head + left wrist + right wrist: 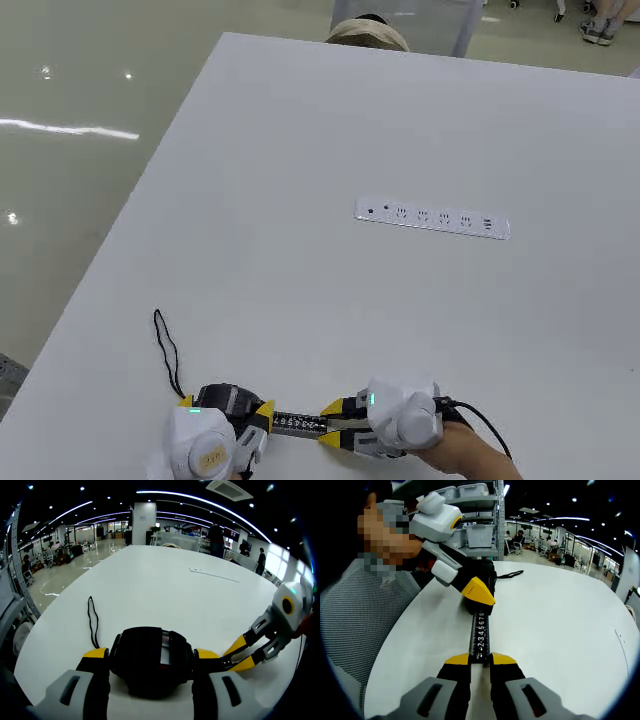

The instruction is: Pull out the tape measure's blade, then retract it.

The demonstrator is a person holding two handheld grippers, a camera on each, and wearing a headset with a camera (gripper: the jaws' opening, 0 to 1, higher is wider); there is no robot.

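The black tape measure (150, 667) sits on the white table (330, 150) with my left gripper (150, 655) shut on its case, one yellow-tipped jaw on each side. A short length of blade (480, 630), numbered to about 8, runs out of the case to my right gripper (480, 659), which is shut on the blade's end. In the head view both stand at the table's near edge: left gripper (228, 405) on the case (225, 398), blade (298, 423) stretching right to the right gripper (328, 423). The case's black wrist strap (166, 350) trails away over the table.
A white power strip (432, 218) lies flat at mid-table, far beyond the grippers. The table's left edge drops off to a shiny floor (80, 120). A person's grey-clad torso (365, 615) is close behind the left gripper in the right gripper view.
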